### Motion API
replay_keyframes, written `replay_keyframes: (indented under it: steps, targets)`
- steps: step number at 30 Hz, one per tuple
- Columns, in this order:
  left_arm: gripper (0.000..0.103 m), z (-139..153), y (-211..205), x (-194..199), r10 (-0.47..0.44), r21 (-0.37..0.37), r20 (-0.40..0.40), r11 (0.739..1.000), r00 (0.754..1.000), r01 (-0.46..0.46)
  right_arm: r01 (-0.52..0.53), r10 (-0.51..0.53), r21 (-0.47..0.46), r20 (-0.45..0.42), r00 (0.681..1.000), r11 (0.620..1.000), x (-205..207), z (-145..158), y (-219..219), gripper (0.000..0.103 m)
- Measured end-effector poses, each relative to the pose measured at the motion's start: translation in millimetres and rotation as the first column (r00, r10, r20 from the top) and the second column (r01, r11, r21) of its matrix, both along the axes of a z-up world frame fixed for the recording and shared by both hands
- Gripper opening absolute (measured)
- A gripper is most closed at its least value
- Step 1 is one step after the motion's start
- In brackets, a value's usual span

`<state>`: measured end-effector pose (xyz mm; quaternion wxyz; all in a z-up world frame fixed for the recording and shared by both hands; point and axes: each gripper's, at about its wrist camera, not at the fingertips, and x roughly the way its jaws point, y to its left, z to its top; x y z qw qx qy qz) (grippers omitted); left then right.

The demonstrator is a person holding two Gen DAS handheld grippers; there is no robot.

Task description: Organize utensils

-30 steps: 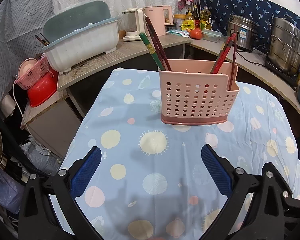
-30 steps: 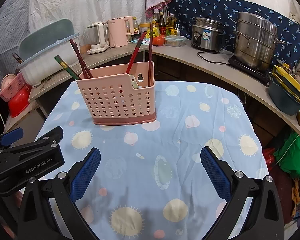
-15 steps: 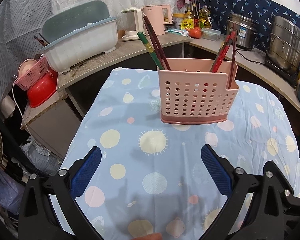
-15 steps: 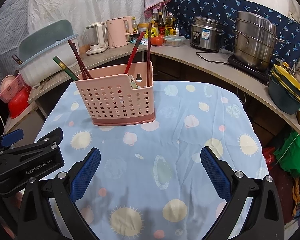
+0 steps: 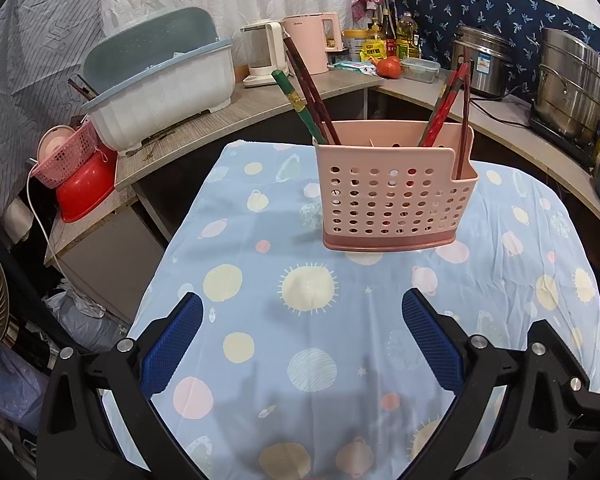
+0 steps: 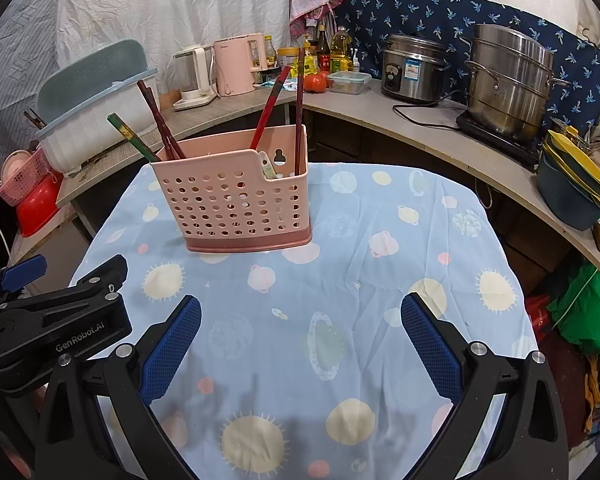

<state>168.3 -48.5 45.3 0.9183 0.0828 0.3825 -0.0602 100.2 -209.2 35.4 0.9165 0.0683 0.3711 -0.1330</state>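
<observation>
A pink basket (image 5: 394, 196) full of round holes stands upright in the middle of the table (image 5: 260, 360), on a light blue cloth with suns and planets. It has a darker pink band along the bottom and a lower step on its right side. Dark red chopsticks (image 5: 310, 92) and one green chopstick (image 5: 296, 106) lean out to the left. Bright red chopsticks (image 5: 444, 108) lean to the right. A pale spoon (image 6: 267, 165) peeks over the step. The left claw (image 5: 302, 336) is wide open and holds nothing, near the basket but not touching it. The right claw (image 6: 300, 336) is wide open and holds nothing too.
</observation>
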Motion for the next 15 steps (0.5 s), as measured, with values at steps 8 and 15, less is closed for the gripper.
replay_keyframes:
  steps: [8, 15]
  targets:
    - [0.095, -0.5, -0.1, -0.1, 0.0, 0.003, 0.001, 1.0, 1.0, 0.0, 0.001, -0.001, -0.002, 0.0, 1.0, 1.0, -0.1, 0.1, 0.3, 0.097]
    - [0.095, -0.7, 2.8, 1.1, 0.016, -0.002, 0.002, 1.0, 1.0, -0.016, 0.003, -0.003, -0.001, -0.005, 1.0, 1.0, 0.7, 0.1, -1.0, 0.097]
